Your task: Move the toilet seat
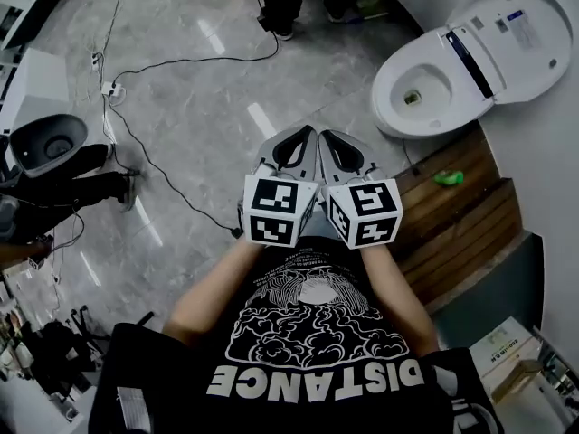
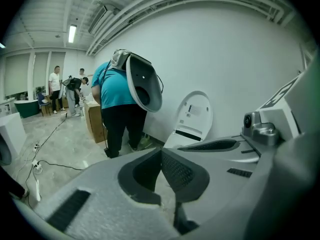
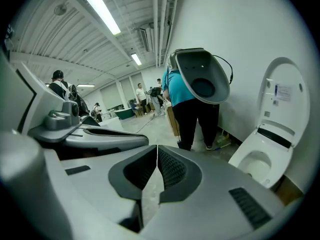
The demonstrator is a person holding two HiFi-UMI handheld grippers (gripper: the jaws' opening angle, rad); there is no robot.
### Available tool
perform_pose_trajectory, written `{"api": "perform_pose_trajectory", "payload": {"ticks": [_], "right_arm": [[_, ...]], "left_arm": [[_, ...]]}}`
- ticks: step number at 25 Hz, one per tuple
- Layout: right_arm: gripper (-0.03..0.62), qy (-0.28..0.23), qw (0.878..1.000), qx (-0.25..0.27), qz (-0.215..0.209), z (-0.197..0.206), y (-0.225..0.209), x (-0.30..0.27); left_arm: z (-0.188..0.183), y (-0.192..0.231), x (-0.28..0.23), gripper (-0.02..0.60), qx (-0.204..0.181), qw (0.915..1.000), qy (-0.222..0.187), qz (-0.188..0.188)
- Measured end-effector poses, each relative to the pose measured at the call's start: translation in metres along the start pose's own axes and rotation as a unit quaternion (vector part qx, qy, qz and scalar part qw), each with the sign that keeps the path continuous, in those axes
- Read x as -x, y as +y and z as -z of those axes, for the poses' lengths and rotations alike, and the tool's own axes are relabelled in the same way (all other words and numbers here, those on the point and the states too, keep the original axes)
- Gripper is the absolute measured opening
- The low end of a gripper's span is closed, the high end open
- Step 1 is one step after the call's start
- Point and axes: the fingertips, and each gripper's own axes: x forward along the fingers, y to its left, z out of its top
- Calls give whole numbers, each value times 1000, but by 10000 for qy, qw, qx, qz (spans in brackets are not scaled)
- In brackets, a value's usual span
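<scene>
With my left gripper (image 1: 302, 136) and right gripper (image 1: 329, 139) both pinched closed and empty, well apart from the raised toilet seat (image 1: 512, 33), arriving unopened could knock it slamming down.

person (image 3: 195, 119) half behind grey shell (image 3: 202, 76), label (image 3: 283, 92) unreadable

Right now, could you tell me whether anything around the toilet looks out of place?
A small green object lies loose on the wooden platform beside the toilet; I cannot tell what it is. A black cable also trails across the floor. The toilet itself looks intact.
</scene>
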Motion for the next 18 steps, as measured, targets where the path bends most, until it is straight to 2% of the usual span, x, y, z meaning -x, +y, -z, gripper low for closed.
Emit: {"api": "perform_pose_trajectory", "payload": {"ticks": [5,9,15,18], "right_arm": [[20,-39,9989,-331,327,-6,-43,-11],[20,-153,9946,-709,744,-5,-84,-6],[20,-342,9829,-1176,1376,0,-140,7],[20,-440,9728,-1423,1773,2,-164,12]], "left_arm": [[-11,-4,-41,12,-187,9993,192,247],[-13,-25,-76,12,-398,9963,402,651],[-14,-59,-123,12,-771,9869,640,1265],[-16,-73,-143,12,-1012,9781,771,1648]]}}
